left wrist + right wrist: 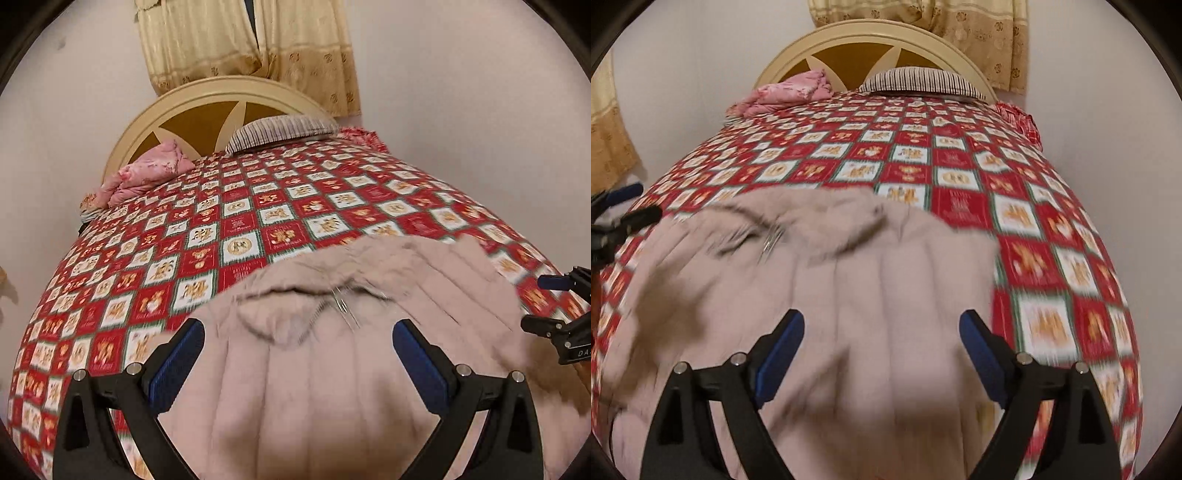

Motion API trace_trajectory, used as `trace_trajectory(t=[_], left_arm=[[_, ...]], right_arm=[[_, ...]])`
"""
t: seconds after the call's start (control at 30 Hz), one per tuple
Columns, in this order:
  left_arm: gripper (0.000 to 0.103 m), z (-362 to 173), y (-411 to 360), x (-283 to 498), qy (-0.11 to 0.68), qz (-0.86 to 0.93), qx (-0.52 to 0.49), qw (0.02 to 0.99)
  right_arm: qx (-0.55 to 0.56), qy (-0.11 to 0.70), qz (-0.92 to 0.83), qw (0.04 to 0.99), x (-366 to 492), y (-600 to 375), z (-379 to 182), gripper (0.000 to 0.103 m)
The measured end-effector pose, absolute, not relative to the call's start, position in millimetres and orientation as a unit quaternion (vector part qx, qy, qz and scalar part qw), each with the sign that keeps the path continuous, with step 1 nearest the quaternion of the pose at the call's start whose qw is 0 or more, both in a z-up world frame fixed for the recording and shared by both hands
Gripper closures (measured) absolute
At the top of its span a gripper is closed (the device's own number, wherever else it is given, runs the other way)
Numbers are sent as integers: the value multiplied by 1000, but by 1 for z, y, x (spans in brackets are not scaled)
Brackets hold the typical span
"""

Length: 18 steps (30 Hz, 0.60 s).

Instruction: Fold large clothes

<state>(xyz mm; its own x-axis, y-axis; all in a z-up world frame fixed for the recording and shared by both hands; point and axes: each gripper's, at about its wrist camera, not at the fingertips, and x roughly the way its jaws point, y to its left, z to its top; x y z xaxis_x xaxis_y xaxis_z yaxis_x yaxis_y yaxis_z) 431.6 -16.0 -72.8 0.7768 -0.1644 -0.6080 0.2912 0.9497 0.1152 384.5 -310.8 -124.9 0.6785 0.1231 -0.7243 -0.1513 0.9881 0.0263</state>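
Observation:
A pale pink quilted jacket [325, 369] with a furry collar and a metal zipper pull lies spread on the bed, collar toward the headboard. It also shows in the right wrist view [871, 295]. My left gripper [298, 339] is open and empty, fingers apart over the jacket's left part. My right gripper [881, 332] is open and empty over the jacket's right part. The right gripper shows at the right edge of the left wrist view [557, 317]. The left gripper shows at the left edge of the right wrist view [617, 218].
The bed has a red and white checked cover [236, 229] [960, 162]. A pink bundle of cloth [147, 173] and a striped pillow [284, 129] lie by the cream headboard [207, 96]. Walls and cream curtains [251, 48] stand behind.

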Motion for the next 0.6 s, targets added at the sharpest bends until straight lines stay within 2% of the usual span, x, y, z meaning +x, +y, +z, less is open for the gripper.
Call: trace_trajectory(t=[0.17, 0.43, 0.6], left_arm=[[1, -80, 13, 342, 302, -136, 97, 939], [1, -144, 91, 236, 333, -85, 66, 937], [1, -184, 131, 200, 370, -97, -29, 924]], right_arm=[[-22, 392, 79, 916, 307, -319, -130, 10], [-35, 397, 36, 916, 208, -348, -150, 10], [30, 410, 9, 911, 162, -378, -162, 10]])
